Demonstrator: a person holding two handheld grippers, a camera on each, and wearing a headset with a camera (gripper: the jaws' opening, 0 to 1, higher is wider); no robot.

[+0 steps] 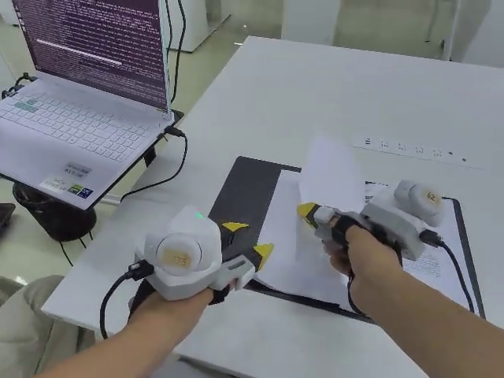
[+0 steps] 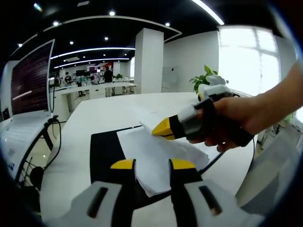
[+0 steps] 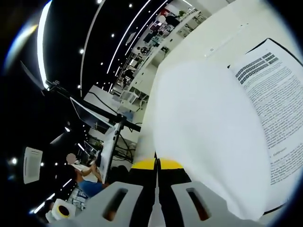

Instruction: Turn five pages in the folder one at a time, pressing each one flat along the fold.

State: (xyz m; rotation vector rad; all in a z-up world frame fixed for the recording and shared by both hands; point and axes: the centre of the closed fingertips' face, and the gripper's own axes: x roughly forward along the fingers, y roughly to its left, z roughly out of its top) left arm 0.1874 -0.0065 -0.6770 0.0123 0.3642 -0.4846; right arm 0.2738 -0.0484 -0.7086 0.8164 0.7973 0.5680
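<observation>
Left tool (image 1: 249, 239) released, jaws apart, above near corner of folder (image 1: 248, 193). Right tool (image 1: 309, 213) clenched on lifted page (image 1: 331, 169) at its lower edge. Judged light, floppy, creasable: hold by edge only. Folder open on white table (image 1: 315, 87).

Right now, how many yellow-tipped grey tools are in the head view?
2. The left yellow-tipped grey tool is open by the black folder; the right tool pinches a raised white page.
</observation>
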